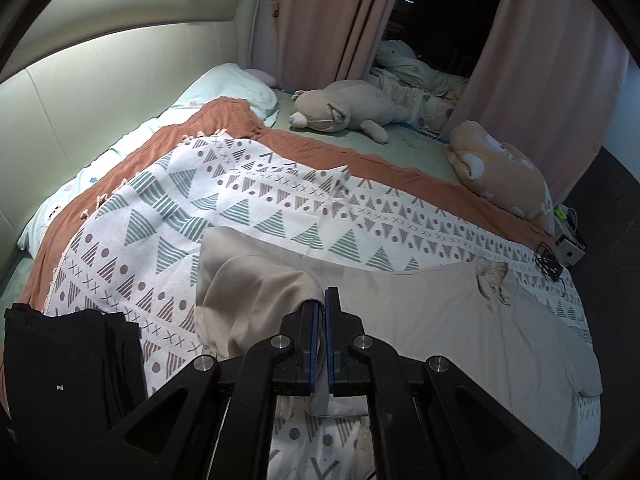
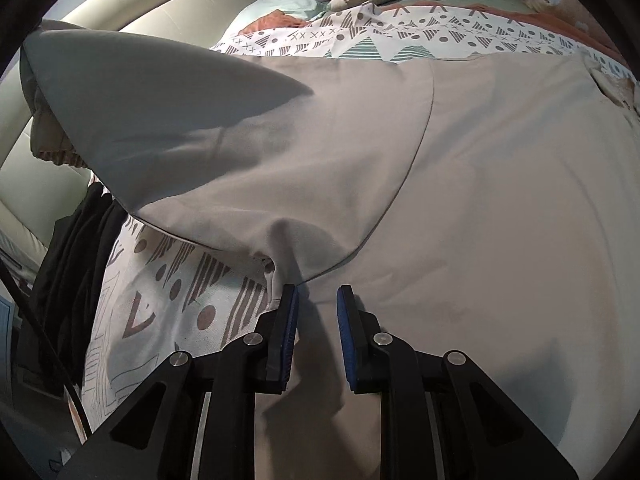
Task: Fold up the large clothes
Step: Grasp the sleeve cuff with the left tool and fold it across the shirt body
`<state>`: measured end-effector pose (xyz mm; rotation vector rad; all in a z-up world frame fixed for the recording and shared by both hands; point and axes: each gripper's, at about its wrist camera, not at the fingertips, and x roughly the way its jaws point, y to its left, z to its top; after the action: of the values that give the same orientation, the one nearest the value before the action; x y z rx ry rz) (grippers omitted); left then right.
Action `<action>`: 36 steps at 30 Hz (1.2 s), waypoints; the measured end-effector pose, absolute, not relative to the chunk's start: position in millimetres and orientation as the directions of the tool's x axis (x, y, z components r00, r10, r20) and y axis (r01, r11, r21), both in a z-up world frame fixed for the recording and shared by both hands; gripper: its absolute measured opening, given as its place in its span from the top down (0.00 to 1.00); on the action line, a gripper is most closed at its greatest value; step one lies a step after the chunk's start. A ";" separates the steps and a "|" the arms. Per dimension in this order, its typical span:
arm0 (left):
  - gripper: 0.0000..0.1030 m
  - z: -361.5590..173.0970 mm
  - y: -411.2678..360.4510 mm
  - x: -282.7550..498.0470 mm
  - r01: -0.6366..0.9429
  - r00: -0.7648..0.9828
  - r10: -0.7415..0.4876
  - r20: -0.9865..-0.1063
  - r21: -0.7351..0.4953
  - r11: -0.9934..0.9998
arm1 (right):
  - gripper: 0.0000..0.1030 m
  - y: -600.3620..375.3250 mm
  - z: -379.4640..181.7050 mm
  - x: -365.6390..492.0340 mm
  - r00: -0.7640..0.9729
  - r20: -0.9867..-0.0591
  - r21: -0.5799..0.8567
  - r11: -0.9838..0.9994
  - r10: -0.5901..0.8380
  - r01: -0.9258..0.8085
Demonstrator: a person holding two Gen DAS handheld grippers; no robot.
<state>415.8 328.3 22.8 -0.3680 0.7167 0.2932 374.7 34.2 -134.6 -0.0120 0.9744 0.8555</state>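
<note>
Nearest in the left wrist view, the left gripper (image 1: 321, 304) has its blue-padded jaws closed on a raised fold of the large beige fabric garment (image 1: 440, 320), pinching the cloth so that it lifts into a soft peak above the bed. In the right wrist view, the right gripper (image 2: 317, 300) hangs low over the same garment (image 2: 480, 200); its jaws stand apart with a gap between the pads, and no cloth is pinched in them. The garment is plain, matte and smooth, with one curved seam running across it and a gathered, elasticated cuff on the lifted sleeve at upper left. It lies spread over the near part of the white blanket with grey and green triangle patterns (image 1: 240, 200), which covers the bed. A folded black garment (image 1: 72, 360) sits at the left edge. Farther back lie a rust-orange blanket (image 1: 224, 120), a pale green pillow (image 1: 228, 84), a beige plush animal (image 1: 344, 108) and pink curtains (image 1: 332, 12).
</note>
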 end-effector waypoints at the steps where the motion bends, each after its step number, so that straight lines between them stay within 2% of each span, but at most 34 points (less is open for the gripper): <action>1: 0.95 26.7 319.8 417.3 -0.365 0.726 0.126 -0.676 -0.224 0.904 | 0.83 29.3 -134.8 377.6 0.262 -0.732 0.367 0.689 0.628 -0.625; 5: 0.95 35.0 289.7 426.0 -0.314 0.735 0.084 -0.673 -0.229 0.921 | 0.82 -8.9 -122.4 378.5 0.303 -0.728 0.392 0.736 0.615 -0.552; 8: 0.95 38.0 264.9 433.4 -0.276 0.742 0.059 -0.668 -0.224 0.935 | 0.58 -43.3 -109.2 376.8 0.332 -0.691 0.452 0.742 0.642 -0.495; 9: 0.95 38.5 256.8 435.6 -0.263 0.743 0.047 -0.667 -0.227 0.938 | 0.46 -54.3 -103.3 374.9 0.355 -0.679 0.458 0.749 0.643 -0.480; 10: 0.95 38.8 248.0 438.4 -0.249 0.744 0.033 -0.667 -0.231 0.940 | 0.42 -66.8 -97.4 374.0 0.377 -0.666 0.463 0.753 0.644 -0.467; 15: 0.95 42.3 201.7 448.9 -0.170 0.748 -0.034 -0.663 -0.241 0.955 | 0.42 -114.9 -79.6 363.0 0.461 -0.647 0.450 0.792 0.608 -0.414; 19: 0.95 42.2 163.5 457.2 -0.096 0.747 -0.090 -0.659 -0.241 0.966 | 0.42 -160.1 -72.0 350.2 0.475 -0.621 0.511 0.781 0.624 -0.359; 25: 0.95 26.3 115.1 472.5 0.001 0.713 -0.183 -0.676 -0.261 0.965 | 0.42 -224.4 -73.8 327.5 0.532 -0.607 0.530 0.800 0.589 -0.281; 31: 0.95 -16.6 76.1 495.4 0.053 0.638 -0.256 -0.726 -0.290 0.956 | 0.42 -259.7 -82.0 336.3 0.550 -0.629 0.566 0.809 0.549 -0.161; 36: 0.95 -65.4 52.4 515.0 0.087 0.563 -0.316 -0.764 -0.325 0.942 | 0.42 -279.0 -82.8 343.9 0.556 -0.602 0.629 0.770 0.572 -0.111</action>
<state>515.0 52.4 -65.4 -0.2637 0.9456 -0.2399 343.9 -279.0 -82.8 0.5744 0.8981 0.4303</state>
